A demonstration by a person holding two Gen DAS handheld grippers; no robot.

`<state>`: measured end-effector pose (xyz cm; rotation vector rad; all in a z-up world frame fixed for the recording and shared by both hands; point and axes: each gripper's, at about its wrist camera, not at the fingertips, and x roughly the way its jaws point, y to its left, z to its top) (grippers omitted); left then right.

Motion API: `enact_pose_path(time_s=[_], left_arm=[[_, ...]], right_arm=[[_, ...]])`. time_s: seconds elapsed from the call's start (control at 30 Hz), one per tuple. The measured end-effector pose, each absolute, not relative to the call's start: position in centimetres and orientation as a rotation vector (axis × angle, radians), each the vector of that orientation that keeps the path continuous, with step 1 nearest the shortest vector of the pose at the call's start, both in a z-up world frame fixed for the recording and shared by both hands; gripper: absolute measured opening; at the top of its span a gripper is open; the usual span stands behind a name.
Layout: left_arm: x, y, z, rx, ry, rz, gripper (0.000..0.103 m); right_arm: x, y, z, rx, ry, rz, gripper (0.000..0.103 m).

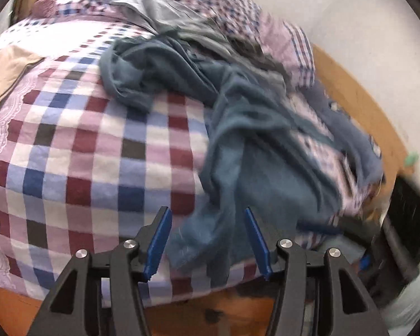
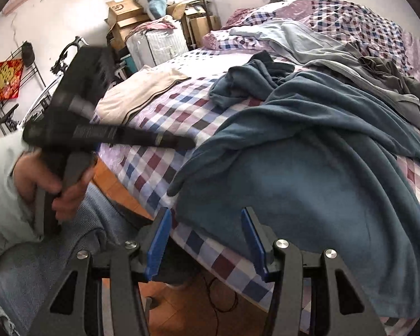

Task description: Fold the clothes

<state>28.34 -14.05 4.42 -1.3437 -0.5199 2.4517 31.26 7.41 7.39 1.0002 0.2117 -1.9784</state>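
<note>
You're hovering w/ both sets of tongs apart — left gripper and right gripper gripping nothing. Teal garment is sprawling crumpled centre-right on the checked bed — start by pinching two hem corners, then pulling flat.

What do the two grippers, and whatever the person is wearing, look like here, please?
Both grippers, left and right, have black angular linkage arms with silver pivot bolts and flat blue finger pads. The person wears a pale sleeve and light blue trousers.
</note>
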Motion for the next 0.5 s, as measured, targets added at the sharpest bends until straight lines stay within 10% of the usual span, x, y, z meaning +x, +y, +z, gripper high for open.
enact_pose_path(time_s=[0.23,0.43,0.5], left_arm=[[28.5,-13.1,2.6,-1.457,-0.4,2.441,0.057],[29.2,-14.5,3.1,-1.386,-0.516,2.402,0.013],[29.2,-14.8,3.4,-1.353,-0.552,2.387,0.013]], right_arm=[[30.3,7.4,8.0,0.993,0.167,-1.987,0.055],[30.8,6.6,7.7,0.987,0.206,-1.97,0.055],[31.0,6.4,7.7,0.984,0.217,-1.967,0.055]])
